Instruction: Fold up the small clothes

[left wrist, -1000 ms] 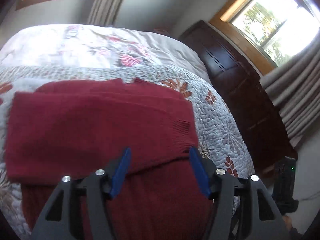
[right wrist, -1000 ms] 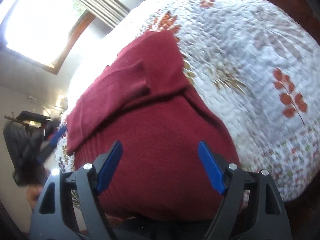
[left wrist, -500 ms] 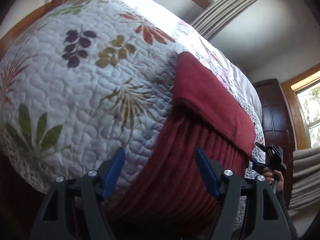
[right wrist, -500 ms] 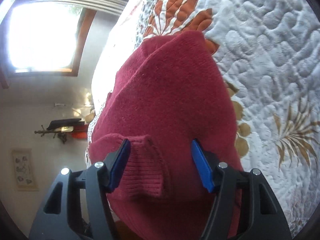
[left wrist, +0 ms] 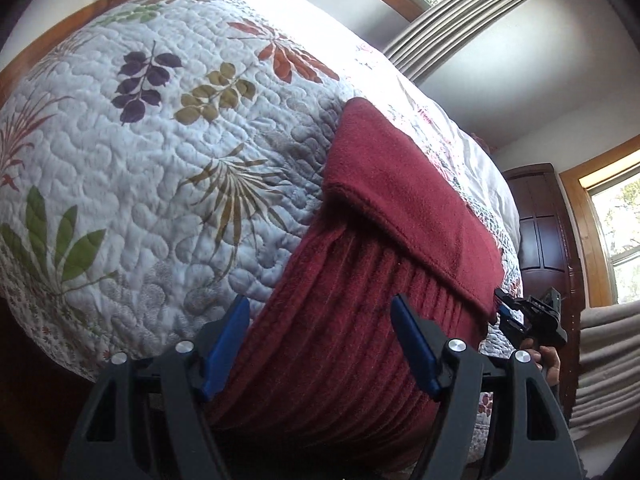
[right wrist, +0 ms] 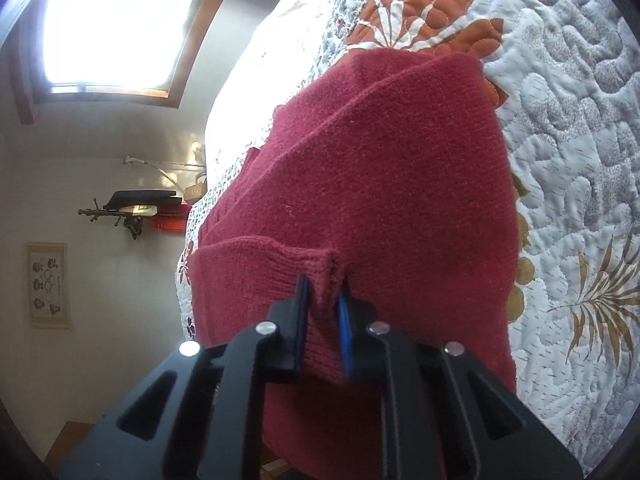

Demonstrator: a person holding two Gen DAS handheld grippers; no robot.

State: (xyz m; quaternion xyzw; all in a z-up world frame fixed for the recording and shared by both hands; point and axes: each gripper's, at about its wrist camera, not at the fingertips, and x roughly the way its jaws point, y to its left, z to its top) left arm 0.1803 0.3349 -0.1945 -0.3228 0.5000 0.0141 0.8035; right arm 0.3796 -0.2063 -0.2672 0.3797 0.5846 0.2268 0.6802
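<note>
Daylight pours in from the window (right wrist: 116, 28), blown out to white glare, and washes out the far end of the quilt (left wrist: 276, 4). Both views are sharp at centre, bowed by the fisheye, with dark vignetted corners. Soft shadows darken the sweater (left wrist: 340, 320) folds.

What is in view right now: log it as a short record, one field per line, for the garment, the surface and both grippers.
garment: dark red knit sweater, partly folded, ribbed hem hanging over the bed edge
surface: leaf-print quilt on a bed
left gripper: open, fingers either side of the ribbed hem, not clamped
right gripper: shut on the sweater's ribbed cuff
background: dark wooden cabinet, curtained window
</note>
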